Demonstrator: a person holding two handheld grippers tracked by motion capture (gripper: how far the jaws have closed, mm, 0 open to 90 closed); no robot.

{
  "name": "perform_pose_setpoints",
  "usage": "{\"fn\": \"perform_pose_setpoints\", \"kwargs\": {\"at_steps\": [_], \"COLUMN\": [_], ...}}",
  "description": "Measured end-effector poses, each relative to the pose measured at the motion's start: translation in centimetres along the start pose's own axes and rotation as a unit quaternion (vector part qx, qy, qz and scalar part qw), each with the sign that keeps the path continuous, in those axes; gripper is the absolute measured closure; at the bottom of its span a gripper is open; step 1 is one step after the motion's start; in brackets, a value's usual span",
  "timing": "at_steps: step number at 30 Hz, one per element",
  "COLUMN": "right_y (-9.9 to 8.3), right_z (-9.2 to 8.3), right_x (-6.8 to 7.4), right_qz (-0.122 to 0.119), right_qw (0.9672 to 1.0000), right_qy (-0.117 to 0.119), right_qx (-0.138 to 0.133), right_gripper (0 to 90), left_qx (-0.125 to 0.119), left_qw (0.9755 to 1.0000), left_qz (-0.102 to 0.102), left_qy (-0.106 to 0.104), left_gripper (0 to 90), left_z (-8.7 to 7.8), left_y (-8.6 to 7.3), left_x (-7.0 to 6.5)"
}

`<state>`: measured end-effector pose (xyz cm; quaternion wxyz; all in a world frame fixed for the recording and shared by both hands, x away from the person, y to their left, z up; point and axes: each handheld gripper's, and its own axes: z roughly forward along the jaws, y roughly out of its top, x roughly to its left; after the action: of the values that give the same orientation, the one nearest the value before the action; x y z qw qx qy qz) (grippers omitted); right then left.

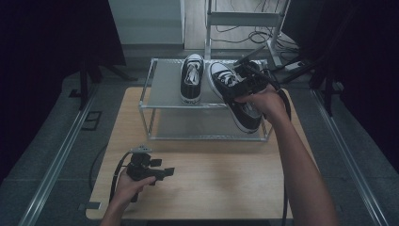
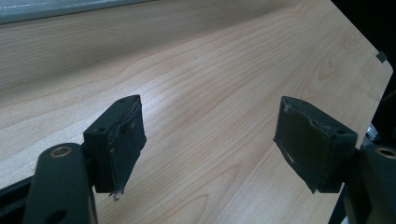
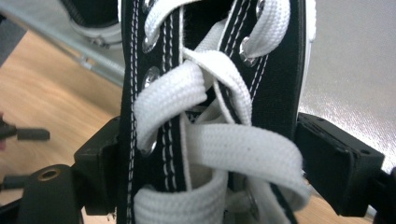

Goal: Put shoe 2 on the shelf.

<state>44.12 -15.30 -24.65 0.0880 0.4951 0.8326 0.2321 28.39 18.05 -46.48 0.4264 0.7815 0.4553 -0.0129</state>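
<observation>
Sneaker (image 1: 237, 96) in black and white sits tilted on the right of the metal rack's (image 1: 162, 84) top shelf, my right gripper (image 3: 205, 154) clamped across its laced upper. Its mate (image 1: 192, 77) stands just left. My left gripper (image 2: 210, 140) hovers, jaws apart, over the near desk (image 1: 221, 183).

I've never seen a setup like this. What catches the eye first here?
Probably the black sneaker with white laces, gripped by the right gripper and lying askew, heel jutting past the front edge of the metal rack's top shelf. Its twin sits straight on that shelf to the left. Nearer the person, the left gripper is over the bare wooden table with jaws open.
</observation>
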Motion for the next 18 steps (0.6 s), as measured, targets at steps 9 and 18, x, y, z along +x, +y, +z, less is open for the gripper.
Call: {"fn": "perform_pose_setpoints", "kwargs": {"at_steps": [9, 18], "right_y": [2.5, 4.8], "right_z": [1.9, 3.3], "right_x": [-0.1, -0.4], "right_qz": [0.035, 0.080], "right_qw": [0.9990, 0.9961], "right_qy": [-0.025, -0.036], "right_qx": [0.013, 0.011], "right_gripper": [16.4, 16.3], "left_qx": [0.003, 0.003], "left_qw": [1.0000, 1.0000], "left_qz": [-0.002, -0.005], "left_qy": [0.000, -0.006], "left_gripper": [24.1, 24.1], "left_z": [0.2, 0.2], "left_y": [-0.1, -0.1], "left_x": [0.3, 0.5]}}
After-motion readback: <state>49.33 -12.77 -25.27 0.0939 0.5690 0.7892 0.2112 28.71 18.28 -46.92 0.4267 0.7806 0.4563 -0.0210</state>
